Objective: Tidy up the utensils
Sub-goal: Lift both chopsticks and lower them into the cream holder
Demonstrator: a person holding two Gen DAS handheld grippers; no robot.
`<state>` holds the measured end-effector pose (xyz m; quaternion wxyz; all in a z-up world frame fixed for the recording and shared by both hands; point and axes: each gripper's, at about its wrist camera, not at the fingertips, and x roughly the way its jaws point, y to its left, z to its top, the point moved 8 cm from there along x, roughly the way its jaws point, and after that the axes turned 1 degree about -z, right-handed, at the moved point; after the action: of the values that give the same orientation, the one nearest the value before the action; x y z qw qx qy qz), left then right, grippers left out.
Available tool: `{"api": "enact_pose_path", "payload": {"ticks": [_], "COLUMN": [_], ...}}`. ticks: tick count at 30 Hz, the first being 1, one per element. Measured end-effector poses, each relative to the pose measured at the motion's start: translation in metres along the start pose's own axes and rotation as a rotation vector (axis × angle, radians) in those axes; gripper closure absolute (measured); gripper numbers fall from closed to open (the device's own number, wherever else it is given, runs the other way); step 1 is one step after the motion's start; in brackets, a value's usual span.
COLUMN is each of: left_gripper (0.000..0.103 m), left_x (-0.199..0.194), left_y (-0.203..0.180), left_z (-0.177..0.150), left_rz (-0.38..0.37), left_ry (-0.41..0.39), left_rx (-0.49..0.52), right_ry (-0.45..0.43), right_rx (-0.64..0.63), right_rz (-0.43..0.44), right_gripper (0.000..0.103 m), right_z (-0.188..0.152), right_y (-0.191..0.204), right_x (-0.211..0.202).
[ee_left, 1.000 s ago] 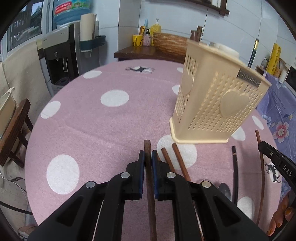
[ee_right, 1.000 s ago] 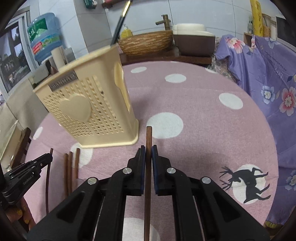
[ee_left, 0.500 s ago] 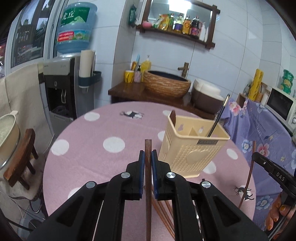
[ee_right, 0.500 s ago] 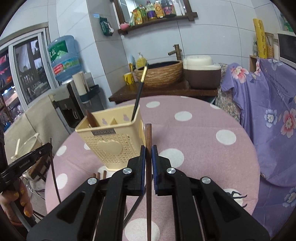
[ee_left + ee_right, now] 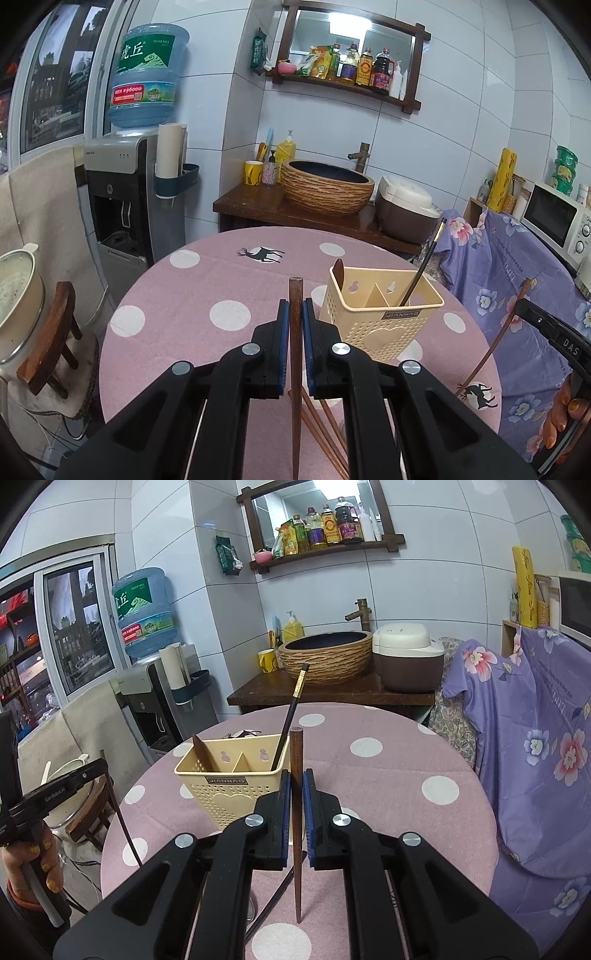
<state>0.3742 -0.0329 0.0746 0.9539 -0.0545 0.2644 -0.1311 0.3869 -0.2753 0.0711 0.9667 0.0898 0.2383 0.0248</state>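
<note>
Left wrist view: left gripper (image 5: 296, 308), fingers pinching one brown wooden chopstick (image 5: 295, 369) upright; cream utensil caddy (image 5: 380, 317) stood just right on the dotted bench (image 5: 184, 288); spare chopsticks (image 5: 325, 424) lay below.

Right wrist view: right gripper (image 5: 296, 779), fingers pinching a second chopstick (image 5: 296, 812) beside the caddy. Advice: centre each tip over a compartment before lowering.

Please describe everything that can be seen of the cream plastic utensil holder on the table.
The utensil holder is a cream plastic box, open on top, with perforated walls, a raised heart and a small dark nameplate on its front. Inner dividers split it into compartments. It stands upright on the pink dotted tablecloth. A dark wooden utensil leans in one end compartment, a black chopstick in the other. Neither tongs touch it.
</note>
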Motion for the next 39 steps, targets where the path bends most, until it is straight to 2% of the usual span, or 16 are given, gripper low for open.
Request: {"api": "enact_pose_path", "payload": {"ticks": [22, 27, 33, 36, 39], "left_gripper": [0.095, 0.095, 0.095, 0.095, 0.095], "left_x": [-0.013, -0.019, -0.040, -0.054, -0.066], "left_y": [-0.002, -0.008, -0.025, -0.036, -0.049], "left_z": [0.024, 0.040, 0.081, 0.115, 0.148], "left_rz": [0.000, -0.031, -0.092, -0.119, -0.114], "left_ry": [-0.053, -0.060, -0.101, -0.151, -0.226], "left_rx": [0.020, 0.026, 0.050, 0.039, 0.039], "right_ry": [-0.010, -0.003, -0.056, -0.120, -0.188], "right_rx": [-0.024, -0.011, -0.015, -0.018, -0.002], "right_rz": [0.021, 0.049, 0.098, 0.107, 0.102], "right_gripper": [0.095, 0.095, 0.095, 0.095, 0.095], "right_z": [0.012, 0.019, 0.053, 0.087, 0.125], "right_y": [0.011, 0.011, 0.022, 0.033, 0.041], "right_x": [-0.004, -0.004, -0.016, -0.026, -0.033]}}
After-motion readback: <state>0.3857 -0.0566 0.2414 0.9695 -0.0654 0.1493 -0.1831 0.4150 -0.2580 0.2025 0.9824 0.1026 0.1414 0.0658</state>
